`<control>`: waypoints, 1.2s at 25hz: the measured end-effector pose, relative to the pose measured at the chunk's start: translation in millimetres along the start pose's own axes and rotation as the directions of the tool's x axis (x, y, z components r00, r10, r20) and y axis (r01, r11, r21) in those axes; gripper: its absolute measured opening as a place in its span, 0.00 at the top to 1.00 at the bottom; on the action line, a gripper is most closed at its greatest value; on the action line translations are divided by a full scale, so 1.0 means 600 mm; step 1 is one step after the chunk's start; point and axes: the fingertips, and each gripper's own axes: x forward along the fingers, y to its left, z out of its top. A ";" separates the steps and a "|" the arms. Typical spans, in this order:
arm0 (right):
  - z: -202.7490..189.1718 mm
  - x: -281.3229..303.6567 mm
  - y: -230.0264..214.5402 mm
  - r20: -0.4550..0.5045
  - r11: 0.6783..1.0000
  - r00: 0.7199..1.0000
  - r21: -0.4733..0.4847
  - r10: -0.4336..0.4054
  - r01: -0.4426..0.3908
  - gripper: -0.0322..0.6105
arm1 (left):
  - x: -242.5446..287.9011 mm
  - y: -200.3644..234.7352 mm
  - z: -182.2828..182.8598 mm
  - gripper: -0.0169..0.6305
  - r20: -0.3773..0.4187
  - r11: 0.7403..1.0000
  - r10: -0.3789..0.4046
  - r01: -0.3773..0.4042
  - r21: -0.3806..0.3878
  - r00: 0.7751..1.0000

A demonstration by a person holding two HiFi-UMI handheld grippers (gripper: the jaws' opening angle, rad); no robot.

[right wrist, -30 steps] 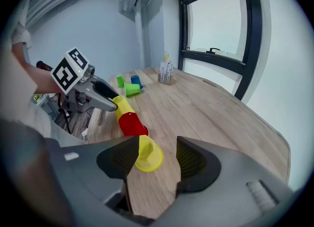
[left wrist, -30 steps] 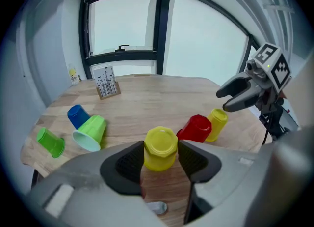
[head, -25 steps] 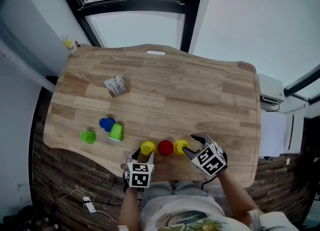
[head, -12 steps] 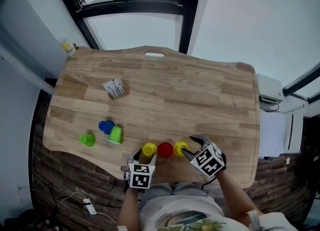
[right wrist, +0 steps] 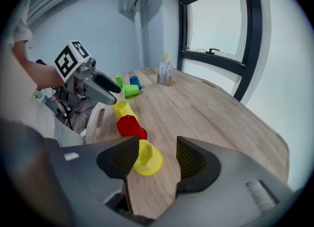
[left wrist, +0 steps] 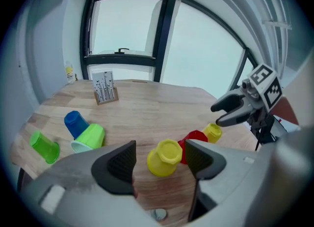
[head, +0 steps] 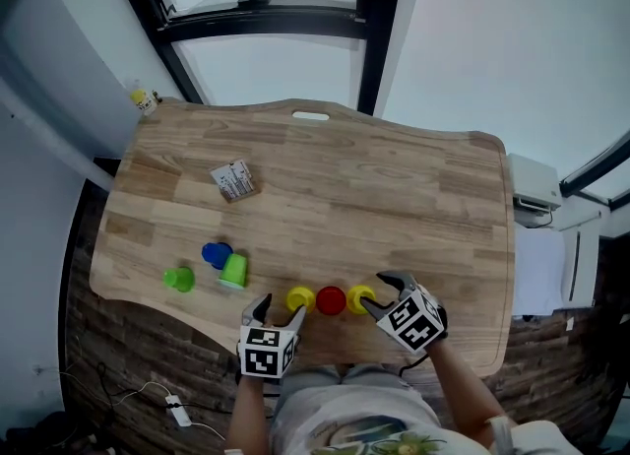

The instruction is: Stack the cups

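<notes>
**Item: cup-stacking layout, wooden table (head: 394, 197).** Clock directions are read on the head view, with 12 toward the window.

- **Near row.** Left yellow cup (head: 300, 298), red cup (head: 331, 299) and right yellow cup (head: 360, 297) stand mouth-down along the near edge. The row runs from 9 to 3, with neighbours touching or nearly so. All three look like smooth, glossy plastic, with tapered walls, faceted bases facing up and flared rims on the wood.
- **Far group.** At 9 to 10 o'clock from the row, a blue cup (head: 216, 254) and a light green cup (head: 234, 270) lie on their sides, touching. A darker green cup (head: 179, 279) lies just beside them.
- **Left gripper (head: 283, 305).** Its jaws have just been opening and stand wide. The left yellow cup sits at about 1 o'clock, just beyond the ribbed pads (left wrist: 120, 162) and untouched.
- **Right gripper (head: 377, 292).** Its jaws are wide and grip nothing. The right yellow cup sits at about 10 o'clock, close by its left pad.
- **Deciding relation.** Each hand is nearest its own end cup. Each cup's long axis is upright, so a sideways grip looks suitable.
- **Also present.** A printed card block (head: 234, 179) stands at 11 o'clock.
</notes>
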 end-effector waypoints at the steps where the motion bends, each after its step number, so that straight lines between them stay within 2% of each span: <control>1: 0.000 -0.001 -0.001 0.002 1.000 1.000 0.002 -0.002 0.002 0.57 | -0.009 0.012 0.009 0.48 0.018 1.000 0.009 -0.008 -0.013 1.000; 3: 0.003 -0.002 -0.003 0.007 1.000 1.000 0.007 -0.008 0.008 0.57 | -0.022 0.048 0.030 0.48 0.040 0.998 0.052 -0.051 -0.024 0.998; 5: 0.007 -0.002 -0.004 0.013 1.000 1.000 0.010 -0.012 0.012 0.57 | -0.028 0.095 0.047 0.48 0.027 0.992 0.125 -0.124 -0.011 0.992; 8: 0.013 0.002 -0.003 0.019 1.000 1.000 0.014 -0.018 0.018 0.57 | -0.018 0.165 0.055 0.48 -0.055 0.971 0.236 -0.235 0.033 0.970; 10: 0.017 0.006 -0.001 0.023 1.000 1.000 0.019 -0.020 0.019 0.57 | 0.001 0.200 0.042 0.48 -0.140 0.959 0.281 -0.274 0.068 0.949; 14: 0.023 0.015 0.001 0.027 0.999 0.999 0.029 -0.022 0.021 0.57 | 0.044 0.237 -0.001 0.48 -0.297 0.947 0.316 -0.280 0.157 0.901; 18: 0.022 0.023 -0.002 0.018 0.999 0.999 0.039 -0.027 0.027 0.57 | 0.060 0.246 -0.030 0.48 -0.369 0.950 0.309 -0.262 0.173 0.877; 20: 0.020 0.026 -0.005 0.010 0.998 1.000 0.047 -0.030 0.029 0.58 | 0.061 0.247 -0.037 0.49 -0.377 0.953 0.300 -0.257 0.161 0.876; 22: 0.018 0.029 -0.008 0.005 0.998 0.999 0.053 -0.032 0.032 0.58 | 0.061 0.247 -0.042 0.56 -0.372 0.956 0.292 -0.256 0.144 0.881; 24: 0.016 0.033 -0.011 0.000 0.998 0.999 0.053 -0.035 0.035 0.58 | 0.059 0.247 -0.045 0.57 -0.357 0.957 0.288 -0.257 0.132 0.889; 30: 0.025 0.040 -0.007 -0.007 0.998 1.000 0.051 -0.028 0.029 0.58 | 0.043 0.233 -0.015 0.57 -0.249 0.968 0.252 -0.245 0.057 0.935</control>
